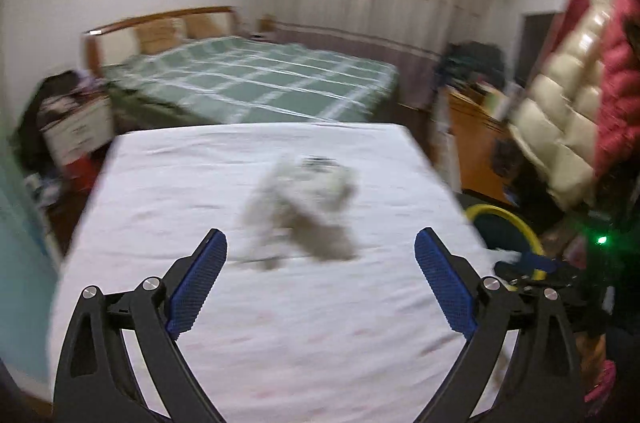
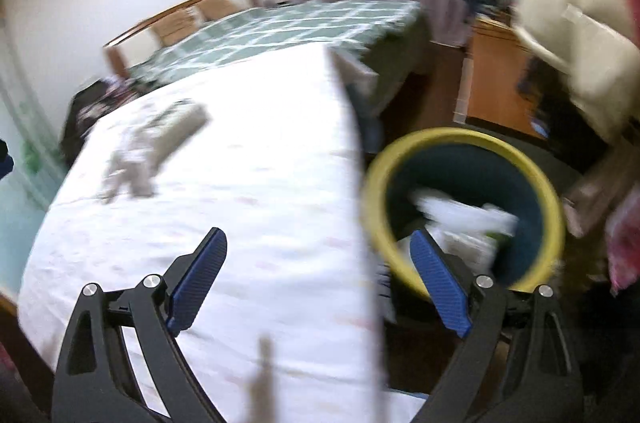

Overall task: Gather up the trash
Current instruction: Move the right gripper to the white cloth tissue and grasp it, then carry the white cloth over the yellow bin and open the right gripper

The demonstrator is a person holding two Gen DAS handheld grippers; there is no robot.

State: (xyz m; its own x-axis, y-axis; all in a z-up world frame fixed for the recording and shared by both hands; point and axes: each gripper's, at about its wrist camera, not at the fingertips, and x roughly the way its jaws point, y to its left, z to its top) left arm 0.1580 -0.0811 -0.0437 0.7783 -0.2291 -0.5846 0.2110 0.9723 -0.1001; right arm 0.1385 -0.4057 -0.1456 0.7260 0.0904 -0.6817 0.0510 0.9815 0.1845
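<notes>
A blurred heap of crumpled grey-white trash (image 1: 304, 207) lies on the white table (image 1: 200, 183), just ahead of my left gripper (image 1: 320, 259), which is open and empty. In the right wrist view the same heap (image 2: 156, 147) lies at the far left of the table (image 2: 260, 183). My right gripper (image 2: 318, 255) is open and empty, above the table's right edge. A dark bin with a yellow rim (image 2: 552, 207) stands on the floor right of the table, with white trash (image 2: 468, 219) inside. The bin's rim (image 1: 520, 223) also shows in the left wrist view.
A bed with a green plaid cover (image 1: 256, 79) stands behind the table. A wooden cabinet (image 1: 476, 147) and hanging padded jackets (image 1: 560, 115) are at the right. Cluttered boxes (image 1: 72, 127) sit at the left. A thin brown stick (image 2: 264, 375) lies near the table's front.
</notes>
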